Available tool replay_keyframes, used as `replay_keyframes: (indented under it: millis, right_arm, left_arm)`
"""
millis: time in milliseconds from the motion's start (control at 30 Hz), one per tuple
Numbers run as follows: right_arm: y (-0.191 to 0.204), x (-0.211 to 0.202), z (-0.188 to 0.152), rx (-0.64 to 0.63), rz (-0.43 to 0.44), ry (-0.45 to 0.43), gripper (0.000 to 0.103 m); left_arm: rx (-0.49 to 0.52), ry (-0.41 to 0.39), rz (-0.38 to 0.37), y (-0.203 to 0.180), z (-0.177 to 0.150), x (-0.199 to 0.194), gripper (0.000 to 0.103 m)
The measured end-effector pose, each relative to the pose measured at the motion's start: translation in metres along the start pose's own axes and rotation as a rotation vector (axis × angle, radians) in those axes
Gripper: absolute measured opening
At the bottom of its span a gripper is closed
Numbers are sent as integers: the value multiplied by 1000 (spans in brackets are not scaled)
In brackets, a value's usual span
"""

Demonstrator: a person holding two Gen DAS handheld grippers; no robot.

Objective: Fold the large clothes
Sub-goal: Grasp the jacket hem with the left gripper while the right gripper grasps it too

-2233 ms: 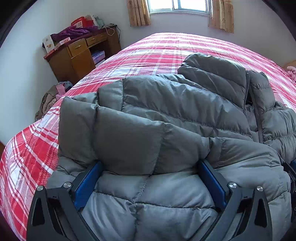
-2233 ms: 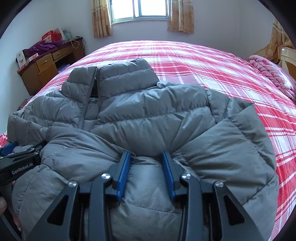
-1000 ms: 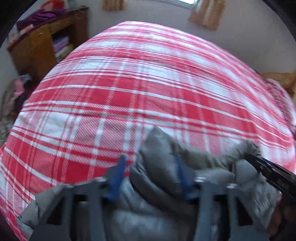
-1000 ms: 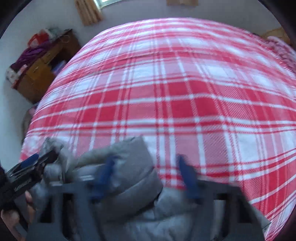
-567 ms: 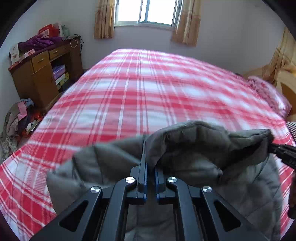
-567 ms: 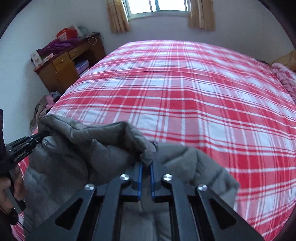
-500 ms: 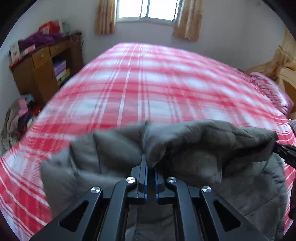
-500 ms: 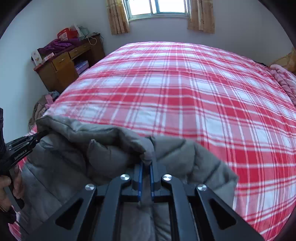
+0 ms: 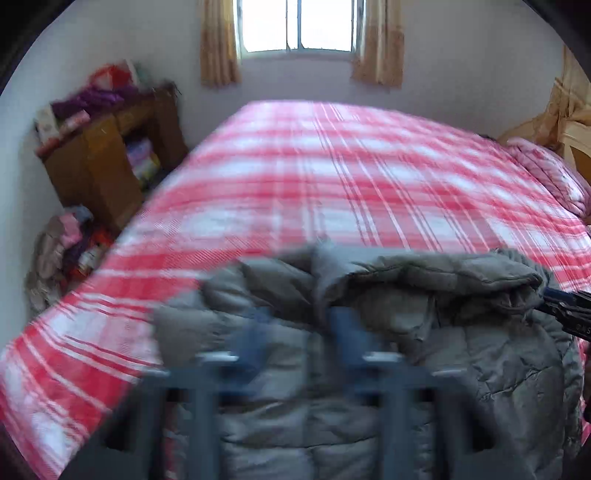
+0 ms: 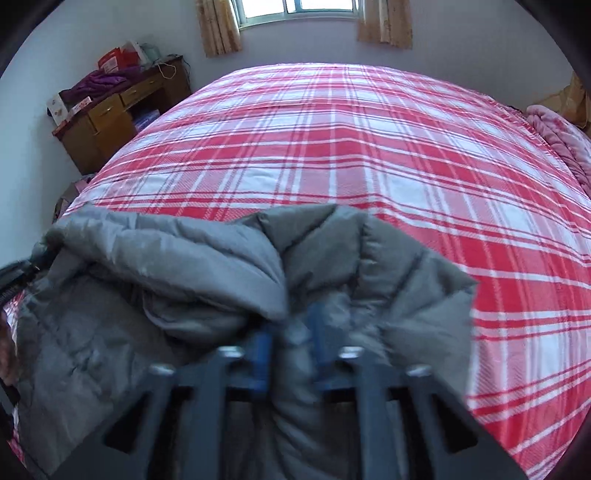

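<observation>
A grey puffer jacket [image 9: 424,332] lies bunched on the near part of a red plaid bed [image 9: 332,177]; it also shows in the right wrist view [image 10: 184,280]. My left gripper [image 9: 299,328] is blurred, its blue fingers apart, with a jacket fold between them. My right gripper [image 10: 290,339] is blurred too, its fingers slightly apart around a fold of the jacket's edge. The right gripper's tip shows at the right edge of the left wrist view [image 9: 569,308].
A wooden desk [image 10: 107,114] with clutter stands at the left wall, and a pile of clothes [image 9: 59,254] lies on the floor below it. A pink blanket [image 10: 557,136] lies at the bed's right edge. A window [image 9: 299,26] is at the far wall.
Both grippers were shut on the jacket's folded edge half a second ago. Now both have their fingers apart, and the jacket has dropped lower onto the bed.
</observation>
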State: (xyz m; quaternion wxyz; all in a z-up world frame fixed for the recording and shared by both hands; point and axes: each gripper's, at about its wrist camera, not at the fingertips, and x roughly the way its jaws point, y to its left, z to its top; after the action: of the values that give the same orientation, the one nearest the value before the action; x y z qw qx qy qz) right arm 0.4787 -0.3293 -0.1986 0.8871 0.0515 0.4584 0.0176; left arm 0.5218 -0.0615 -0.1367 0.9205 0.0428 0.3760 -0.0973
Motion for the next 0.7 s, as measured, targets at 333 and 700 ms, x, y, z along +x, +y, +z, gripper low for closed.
replay_keyframes:
  millis: [333, 700]
  right_arm:
    - [-3, -52, 34, 108, -44, -196, 48]
    - [63, 37, 31, -2, 82, -103, 47]
  left_arm:
    - [-107, -118, 193, -16, 72, 29, 94]
    - [-96, 36, 178, -22, -2, 107, 95]
